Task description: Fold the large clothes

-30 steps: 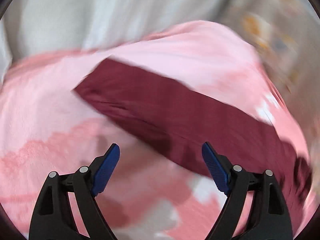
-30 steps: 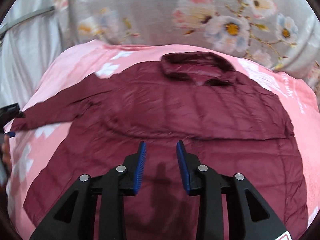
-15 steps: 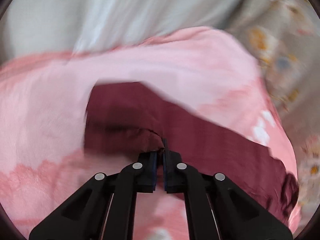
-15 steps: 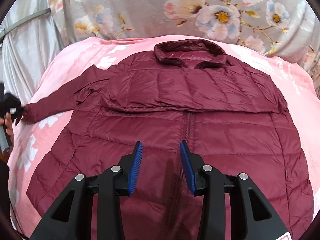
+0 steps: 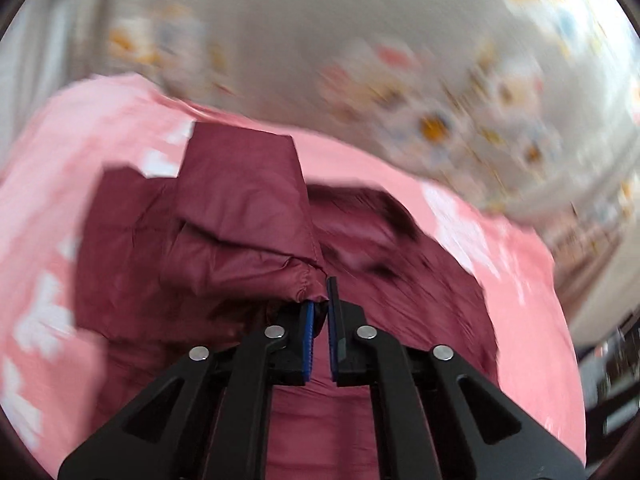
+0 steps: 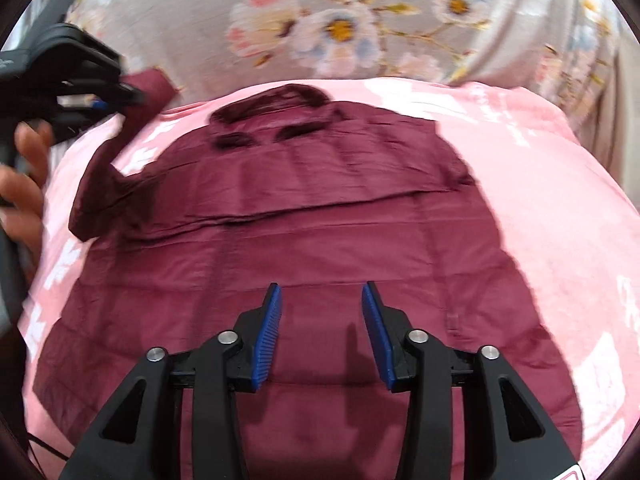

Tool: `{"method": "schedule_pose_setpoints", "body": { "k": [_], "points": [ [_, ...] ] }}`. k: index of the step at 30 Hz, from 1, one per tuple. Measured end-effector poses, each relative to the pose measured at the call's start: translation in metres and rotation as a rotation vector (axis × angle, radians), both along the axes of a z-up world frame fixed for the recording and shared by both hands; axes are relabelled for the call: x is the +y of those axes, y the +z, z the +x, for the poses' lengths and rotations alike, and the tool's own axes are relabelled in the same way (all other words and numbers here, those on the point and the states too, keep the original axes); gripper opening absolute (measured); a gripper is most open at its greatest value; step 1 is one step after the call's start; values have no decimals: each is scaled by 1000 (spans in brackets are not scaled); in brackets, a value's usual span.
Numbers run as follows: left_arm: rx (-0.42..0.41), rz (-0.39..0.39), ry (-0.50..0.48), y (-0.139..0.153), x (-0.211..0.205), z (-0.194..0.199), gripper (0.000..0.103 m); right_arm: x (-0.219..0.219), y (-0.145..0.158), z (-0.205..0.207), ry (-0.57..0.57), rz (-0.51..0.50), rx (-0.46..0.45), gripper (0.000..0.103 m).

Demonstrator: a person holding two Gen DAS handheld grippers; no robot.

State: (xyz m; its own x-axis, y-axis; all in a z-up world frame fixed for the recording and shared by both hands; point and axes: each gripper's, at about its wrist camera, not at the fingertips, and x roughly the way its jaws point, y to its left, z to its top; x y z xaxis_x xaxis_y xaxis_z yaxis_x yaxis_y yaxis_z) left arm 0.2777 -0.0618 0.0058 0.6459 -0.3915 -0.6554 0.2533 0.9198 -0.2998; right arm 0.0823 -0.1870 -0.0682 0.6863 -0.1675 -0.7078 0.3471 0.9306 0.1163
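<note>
A pink blanket (image 6: 540, 200) covers the surface, with a grey floral cloth (image 6: 340, 28) behind it; on the blanket lies a maroon jacket (image 6: 320, 248), front up, collar (image 6: 276, 108) toward the floral cloth, its body spread flat. One sleeve (image 5: 240, 208) is lifted off the blanket, bent over the jacket's shoulder; its cuff (image 5: 308, 280) is pinched in the left gripper (image 5: 320, 312), jaws nearly together on the fabric, a hand (image 6: 24, 184) visible behind it in the right view. The right gripper (image 6: 322, 312) hovers over the jacket's lower front; its jaws have just been opening and stand apart with nothing between them.
</note>
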Motion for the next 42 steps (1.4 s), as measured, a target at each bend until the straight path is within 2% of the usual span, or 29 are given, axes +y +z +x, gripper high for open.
{"method": "schedule_pose_setpoints", "body": {
  "k": [1, 2, 3, 5, 7, 9, 11, 14, 17, 21, 22, 23, 24, 25, 26, 28, 30, 32, 33, 35, 39, 42],
  "points": [
    [25, 7, -18, -10, -14, -4, 19, -8, -1, -3, -17, 3, 3, 46],
    [58, 12, -37, -24, -28, -7, 40, -13, -2, -4, -24, 5, 4, 46],
    [80, 15, -44, -32, -36, -8, 52, -16, -2, -4, -28, 4, 4, 46],
    [101, -2, -48, -46, -39, -16, 52, -24, 0, -3, -37, -5, -3, 50],
    [93, -33, -42, -45, -25, -28, 58, -29, 5, 4, -28, -8, -19, 55],
    [61, -73, 11, -38, 5, -31, 72, -31, 10, 14, -10, -9, -33, 59],
    [44, -83, 80, -31, 39, -25, 76, -33, 14, 33, 12, 0, -45, 63],
    [71, -98, 210, -33, 97, -4, 76, -40, 15, 64, 27, 53, -47, 64],
    [153, -143, 326, -53, 151, 23, 75, -51, 6, 102, 5, 160, -29, 64],
    [226, -207, 403, -76, 194, 39, 72, -64, -13, 136, -48, 262, 10, 64],
    [234, -214, 416, -80, 200, 41, 72, -65, -19, 143, -61, 264, 27, 62],
    [235, -224, 429, -82, 206, 42, 71, -63, -24, 151, -62, 250, 43, 51],
    [233, -225, 433, -83, 206, 42, 71, -61, -28, 156, -49, 241, 57, 40],
    [232, -220, 438, -83, 206, 43, 71, -59, -30, 159, -33, 241, 66, 15],
    [231, -219, 437, -83, 206, 44, 71, -58, -28, 160, -20, 245, 66, 3],
    [225, -217, 432, -81, 208, 43, 71, -59, -10, 152, -29, 229, -2, 2],
    [213, -209, 420, -77, 206, 45, 71, -63, 15, 141, -47, 164, -78, 2],
    [205, -198, 407, -75, 202, 46, 71, -68, 39, 129, -86, 33, -129, 2],
    [204, -190, 395, -75, 197, 47, 71, -71, 42, 126, -101, -24, -125, 2],
    [208, -169, 384, -76, 185, 52, 71, -79, 36, 129, -109, -53, -82, 2],
    [228, -108, 354, -85, 157, 61, 70, -94, 8, 128, -122, -11, 2, 2],
    [239, 25, 362, -101, 138, 70, 64, -96, -13, 129, -127, 12, 42, 2]
  ]
}}
